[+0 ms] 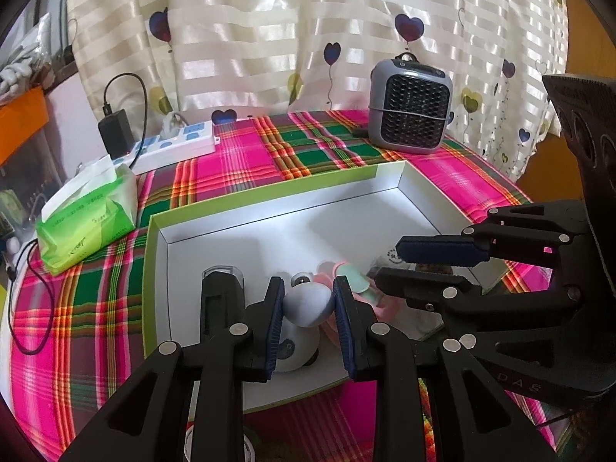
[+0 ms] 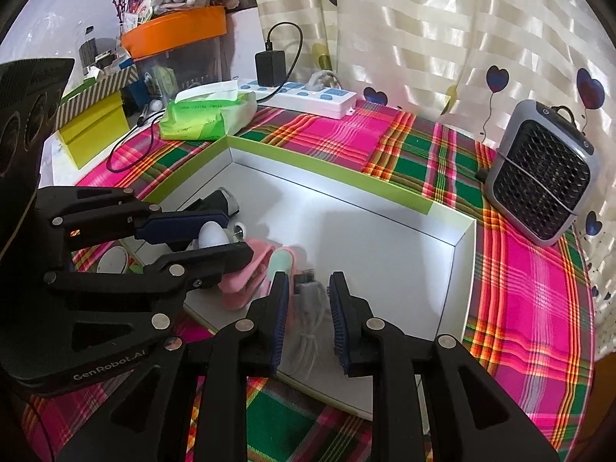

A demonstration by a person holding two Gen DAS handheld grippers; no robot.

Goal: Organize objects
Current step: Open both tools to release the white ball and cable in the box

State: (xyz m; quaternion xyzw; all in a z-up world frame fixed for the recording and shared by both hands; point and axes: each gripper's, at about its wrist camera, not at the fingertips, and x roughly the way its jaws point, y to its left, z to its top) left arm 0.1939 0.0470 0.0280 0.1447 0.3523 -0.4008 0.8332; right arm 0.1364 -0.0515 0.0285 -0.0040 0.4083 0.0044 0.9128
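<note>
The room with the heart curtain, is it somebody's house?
Probably yes, a lived-in room at home: a heart-print curtain, a plaid tablecloth, plus a tissue pack and power strip.

The tablecloth (image 1: pixel 238 165) is woven plaid cloth, matt; the curtain (image 1: pixel 269 38) at twelve o'clock is satin-sheened fabric; the box (image 2: pixel 331 171) looks like smooth matt card. The fan (image 1: pixel 410 106) at one o'clock is matt grey plastic with a dark mesh grille; the tissue pack (image 1: pixel 86 221) at nine o'clock wears glossy green film; the egg-shaped toy (image 1: pixel 308 302) is smooth, faintly shiny plastic.
</note>
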